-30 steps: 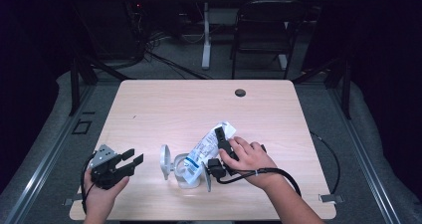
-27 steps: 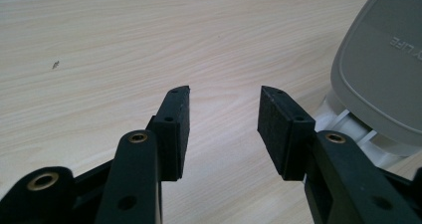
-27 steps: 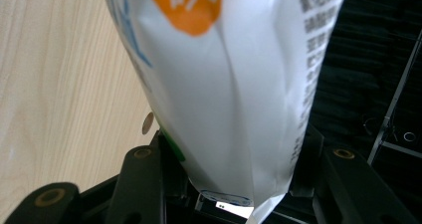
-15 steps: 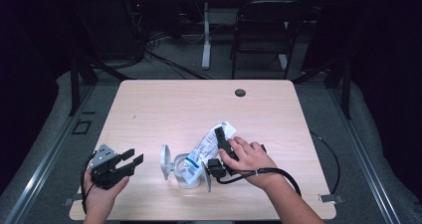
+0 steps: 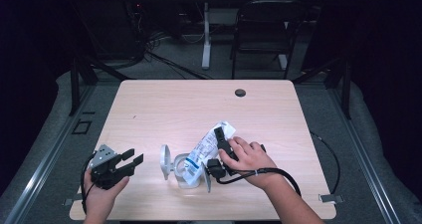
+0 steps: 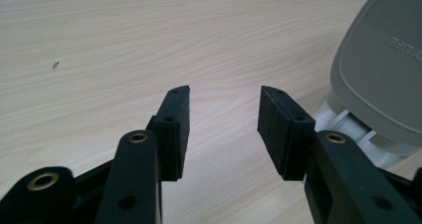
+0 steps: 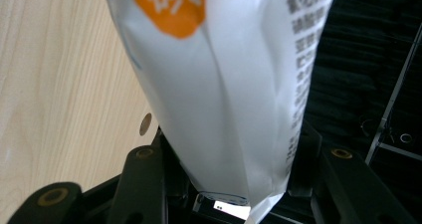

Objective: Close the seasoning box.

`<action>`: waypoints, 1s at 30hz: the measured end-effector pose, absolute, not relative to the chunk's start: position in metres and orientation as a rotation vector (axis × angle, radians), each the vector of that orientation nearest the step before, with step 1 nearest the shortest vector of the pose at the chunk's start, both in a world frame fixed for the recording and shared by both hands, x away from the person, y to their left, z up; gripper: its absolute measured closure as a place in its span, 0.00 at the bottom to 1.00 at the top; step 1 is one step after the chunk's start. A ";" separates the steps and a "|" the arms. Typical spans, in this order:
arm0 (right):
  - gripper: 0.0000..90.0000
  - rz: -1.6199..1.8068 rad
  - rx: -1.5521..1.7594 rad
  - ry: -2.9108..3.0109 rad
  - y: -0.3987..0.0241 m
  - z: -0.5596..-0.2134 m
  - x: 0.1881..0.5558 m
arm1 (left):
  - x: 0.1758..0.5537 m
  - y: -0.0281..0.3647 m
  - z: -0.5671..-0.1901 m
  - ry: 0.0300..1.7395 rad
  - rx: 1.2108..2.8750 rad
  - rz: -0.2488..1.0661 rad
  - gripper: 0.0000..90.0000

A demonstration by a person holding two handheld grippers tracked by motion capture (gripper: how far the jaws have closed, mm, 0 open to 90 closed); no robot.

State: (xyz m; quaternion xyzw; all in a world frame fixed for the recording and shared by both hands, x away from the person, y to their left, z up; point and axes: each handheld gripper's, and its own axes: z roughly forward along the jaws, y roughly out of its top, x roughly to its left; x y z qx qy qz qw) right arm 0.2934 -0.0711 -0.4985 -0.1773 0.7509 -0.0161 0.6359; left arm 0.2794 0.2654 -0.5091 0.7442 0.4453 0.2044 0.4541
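A white pouch (image 5: 203,153) with orange print and dark text leans tilted, its lower end over a small white container (image 5: 188,178) near the table's front edge. The container's rounded grey-white lid (image 5: 164,162) stands flipped open on its left side. My right gripper (image 5: 215,152) is shut on the pouch, one jaw on each side; in the right gripper view the pouch (image 7: 224,84) bulges between the right gripper's (image 7: 236,157) black jaws. My left gripper (image 5: 134,157) rests open at the front left, nothing between its jaws (image 6: 224,109), with the lid (image 6: 383,69) just to its right.
The light wooden table (image 5: 199,104) has a dark cable hole (image 5: 240,92) near its far edge. A black chair (image 5: 259,30) and cables stand on the floor behind. A cable (image 5: 278,176) trails from the right gripper across the front right.
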 end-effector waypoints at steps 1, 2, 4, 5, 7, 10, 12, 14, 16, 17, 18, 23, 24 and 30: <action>0.62 -0.037 -0.406 1.715 -0.071 -0.498 0.293 | 0.279 0.265 -0.509 1.099 1.837 0.504 0.63; 0.62 -0.041 -0.405 1.713 -0.071 -0.498 0.293 | 0.279 0.266 -0.509 1.099 1.837 0.504 0.63; 0.62 -0.035 -0.406 1.714 -0.071 -0.498 0.294 | 0.279 0.266 -0.509 1.099 1.837 0.504 0.63; 0.62 -0.037 -0.406 1.714 -0.071 -0.498 0.294 | 0.279 0.266 -0.509 1.099 1.838 0.504 0.63; 0.62 -0.034 -0.407 1.715 -0.071 -0.499 0.294 | 0.279 0.266 -0.509 1.099 1.837 0.504 0.63; 0.62 -0.032 -0.407 1.715 -0.071 -0.498 0.294 | 0.279 0.266 -0.509 1.099 1.837 0.504 0.63; 0.62 -0.036 -0.406 1.713 -0.070 -0.498 0.293 | 0.279 0.265 -0.509 1.098 1.837 0.505 0.63; 0.62 -0.029 -0.409 1.713 -0.071 -0.498 0.294 | 0.279 0.266 -0.509 1.099 1.837 0.505 0.63; 0.63 -0.034 -0.410 1.710 -0.070 -0.498 0.293 | 0.279 0.266 -0.509 1.097 1.837 0.506 0.63; 0.63 -0.033 -0.409 1.709 -0.070 -0.498 0.293 | 0.279 0.266 -0.509 1.098 1.838 0.506 0.63; 0.63 -0.032 -0.410 1.708 -0.070 -0.498 0.293 | 0.279 0.266 -0.509 1.096 1.839 0.506 0.63; 0.63 -0.043 -0.412 1.705 -0.069 -0.497 0.292 | 0.279 0.266 -0.509 1.095 1.837 0.508 0.63; 0.63 -0.026 -0.413 1.705 -0.070 -0.498 0.293 | 0.279 0.266 -0.509 1.095 1.837 0.508 0.63; 0.63 -0.029 -0.413 1.704 -0.070 -0.498 0.293 | 0.280 0.266 -0.509 1.095 1.833 0.506 0.63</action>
